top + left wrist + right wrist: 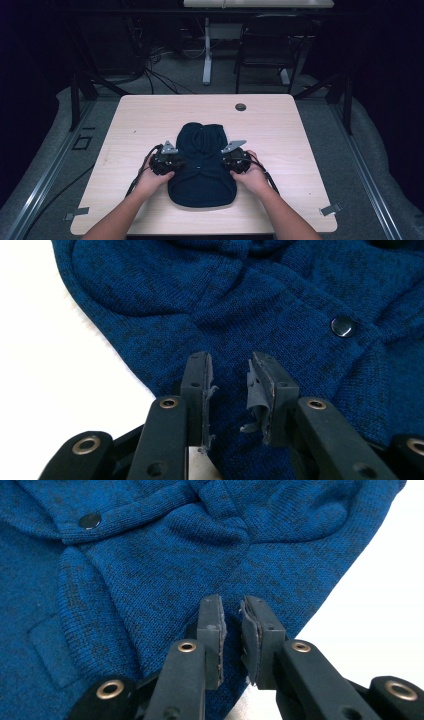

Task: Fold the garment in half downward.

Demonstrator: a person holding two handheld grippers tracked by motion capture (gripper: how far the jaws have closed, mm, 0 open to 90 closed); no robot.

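Observation:
A dark blue knitted garment [202,165] lies folded on the light wooden table [280,130], hood end away from me. My left gripper [176,164] sits at its left edge and my right gripper [229,162] at its right edge, each held in a hand. In the left gripper view the jaws [230,365] stand apart over the knit [250,300], near a black snap button [342,326]. In the right gripper view the jaws [231,605] leave a narrow gap over the garment's edge [150,570], and a snap button [90,520] lies farther off. Neither pair of pads visibly presses the fabric.
A round cable grommet [240,107] is set in the table's far side. Bare tabletop surrounds the garment. Beyond the table stand a black chair [270,45] and a white desk leg [206,55], with cables on the floor.

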